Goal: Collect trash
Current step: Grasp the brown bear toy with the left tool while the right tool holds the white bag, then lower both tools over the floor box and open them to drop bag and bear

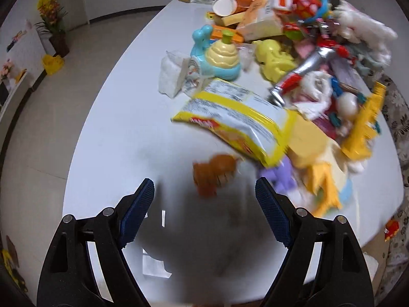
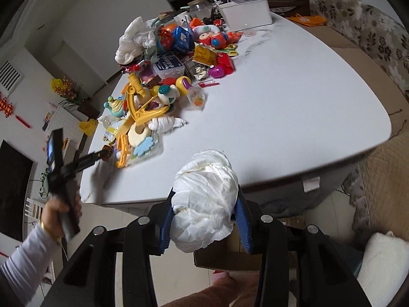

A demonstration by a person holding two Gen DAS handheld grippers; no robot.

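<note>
Writing: the yellow snack bag (image 1: 237, 125) in the left view carries printed panels too blurred to read; the blue carton (image 2: 182, 39) in the right view shows a white logo you cannot make out.
Containers: a white lidded bin (image 2: 245, 12) stands at the far end of the table (image 2: 294, 97); its contents are hidden. A clear box (image 2: 170, 67) sits within the toy pile.
Your right gripper (image 2: 204, 220): fingers clamped on a crumpled white wad (image 2: 204, 199), held off the table's near edge.
Your left gripper (image 1: 204, 204): fingers spread wide, holding nothing, above the table before a brown toy (image 1: 214, 172).
</note>
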